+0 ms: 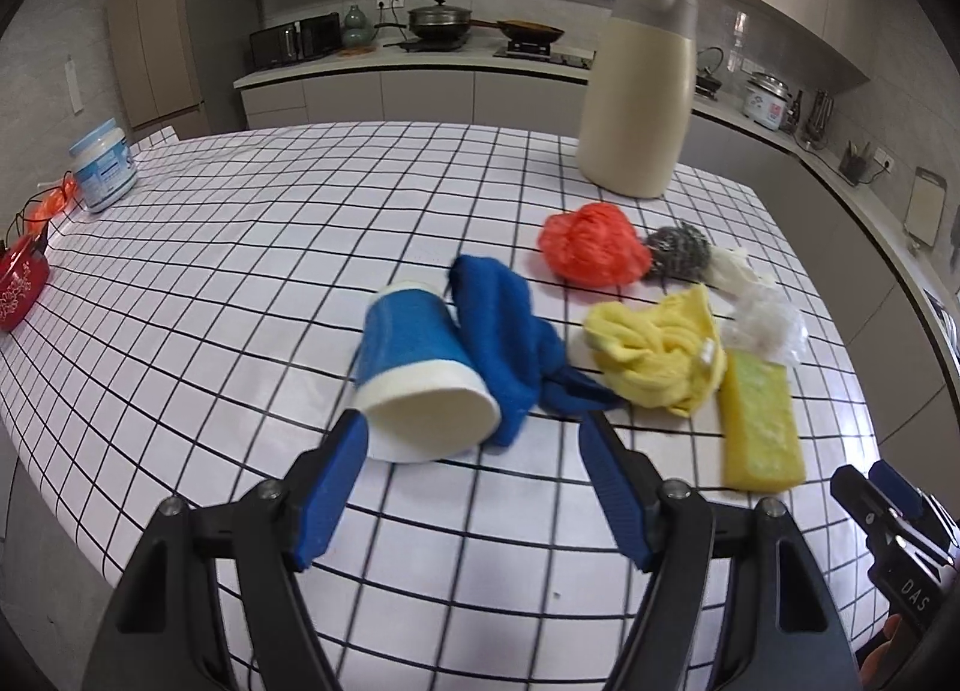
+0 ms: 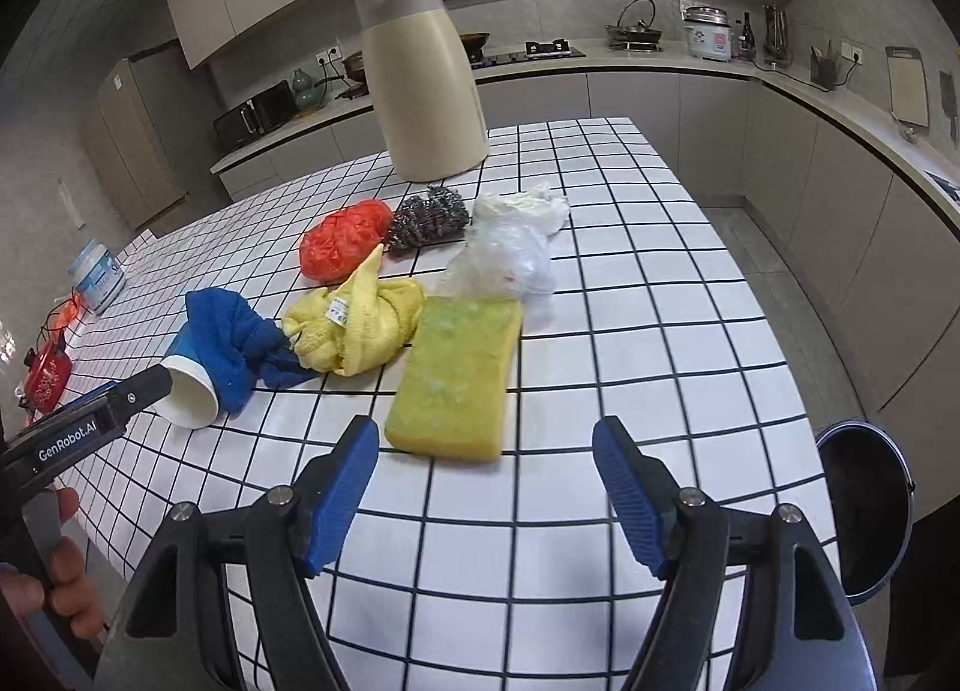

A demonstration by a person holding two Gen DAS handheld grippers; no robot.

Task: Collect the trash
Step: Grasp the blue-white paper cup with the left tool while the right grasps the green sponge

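A blue and white paper cup [image 1: 420,367] lies on its side on the checked table [image 1: 240,283], its mouth toward my open left gripper [image 1: 474,439], whose left finger is beside the rim. A blue cloth [image 1: 510,331] leans on the cup. Beside it lie a yellow cloth [image 1: 654,355], a yellow-green sponge [image 1: 759,421], a red plastic bag [image 1: 591,244], a steel scourer [image 1: 678,250] and clear and white plastic bags [image 1: 762,319]. My right gripper [image 2: 486,445] is open and empty, just short of the sponge [image 2: 459,379]. The cup [image 2: 189,391] also shows in the right wrist view.
A tall beige jug [image 1: 639,97] stands at the table's far side. A white jar [image 1: 102,163] and a red object [image 1: 18,280] sit at the left edge. A dark bin [image 2: 864,505] stands on the floor right of the table.
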